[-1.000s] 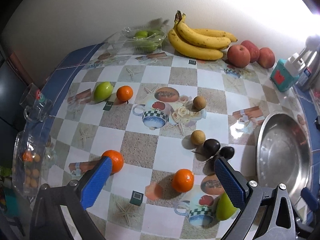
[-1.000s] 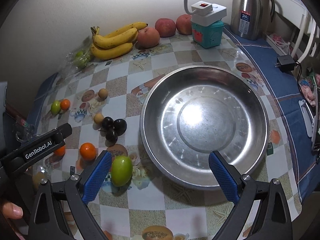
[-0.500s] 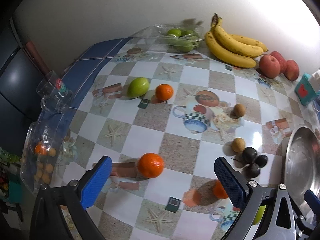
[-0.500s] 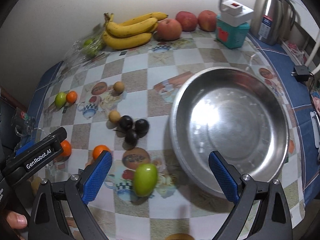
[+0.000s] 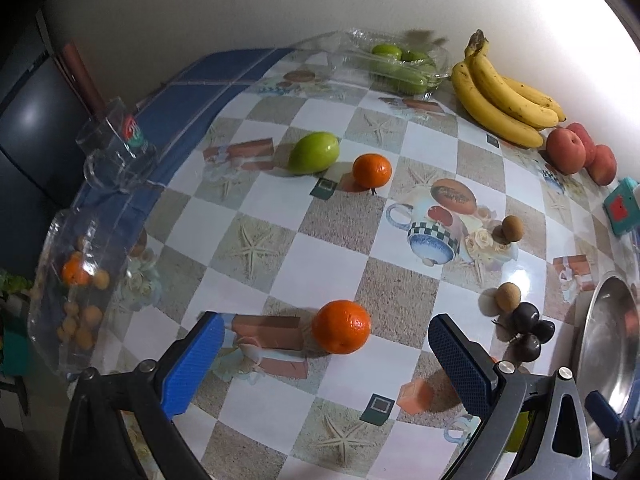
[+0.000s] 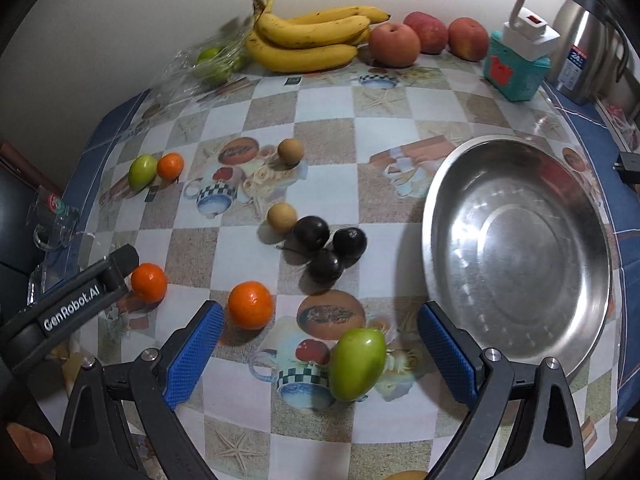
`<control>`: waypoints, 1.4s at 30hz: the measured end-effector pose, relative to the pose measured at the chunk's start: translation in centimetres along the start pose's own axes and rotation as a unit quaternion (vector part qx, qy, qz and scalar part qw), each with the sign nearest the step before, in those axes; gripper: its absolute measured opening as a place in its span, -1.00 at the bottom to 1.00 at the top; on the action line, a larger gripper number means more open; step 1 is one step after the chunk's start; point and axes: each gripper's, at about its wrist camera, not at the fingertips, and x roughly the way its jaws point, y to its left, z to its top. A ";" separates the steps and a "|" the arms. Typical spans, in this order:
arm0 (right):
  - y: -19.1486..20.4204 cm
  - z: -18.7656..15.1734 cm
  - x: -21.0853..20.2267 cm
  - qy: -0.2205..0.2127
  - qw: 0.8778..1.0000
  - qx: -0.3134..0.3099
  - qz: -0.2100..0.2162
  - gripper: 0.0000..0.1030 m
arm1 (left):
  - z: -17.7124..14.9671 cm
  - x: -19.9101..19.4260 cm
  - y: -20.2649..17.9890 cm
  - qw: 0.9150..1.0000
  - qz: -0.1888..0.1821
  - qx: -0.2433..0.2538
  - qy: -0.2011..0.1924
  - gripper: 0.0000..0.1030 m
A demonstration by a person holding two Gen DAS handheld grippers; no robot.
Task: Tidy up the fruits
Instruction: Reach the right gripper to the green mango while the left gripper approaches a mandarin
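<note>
A: What does the left wrist view show?

B: The left gripper (image 5: 322, 354) is spread wide and holds nothing. An orange (image 5: 341, 327) lies on the surface (image 5: 280, 276) between its blue pads, touching neither. Farther in, a green mango (image 5: 314, 152) lies just beside a second orange (image 5: 371, 170). Along the far edge sit a clear tray of green fruit (image 5: 400, 65), a bunch of bananas (image 5: 504, 98) and red apples (image 5: 580, 152). Two brown longans (image 5: 508, 298) and a cluster of dark plums (image 5: 530, 332) lie toward the right edge, near the rim of a steel bowl (image 5: 600, 344). A clear container (image 5: 76, 292) with small orange fruit stands at the left edge.

A: And the right wrist view?

B: The right gripper (image 6: 318, 354) is also spread, empty. A green mango (image 6: 357, 363) lies between its fingers, nearer the right one, touching neither. An orange (image 6: 251, 305) lies just beyond the left fingertip. The steel bowl (image 6: 516, 256) sits at the right side of the surface, holding nothing. The dark plums (image 6: 328, 246) lie in the middle, one longan (image 6: 282, 218) touching them. The left gripper's black body (image 6: 76, 304) comes in from the left edge, next to another orange (image 6: 149, 282).
</note>
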 end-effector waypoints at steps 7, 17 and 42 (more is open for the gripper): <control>-1.0 -0.9 0.6 0.020 1.000 0.012 0.002 0.89 | -0.3 0.2 -0.6 1.000 -0.011 0.005 0.008 1.00; -2.2 -2.1 1.3 0.045 0.999 0.025 0.010 0.88 | -1.9 0.3 -6.1 0.994 -0.082 0.068 0.031 1.00; -3.2 -3.3 3.7 0.092 0.995 0.040 0.003 -0.13 | -3.5 3.3 -9.7 0.983 -0.120 0.094 0.104 0.05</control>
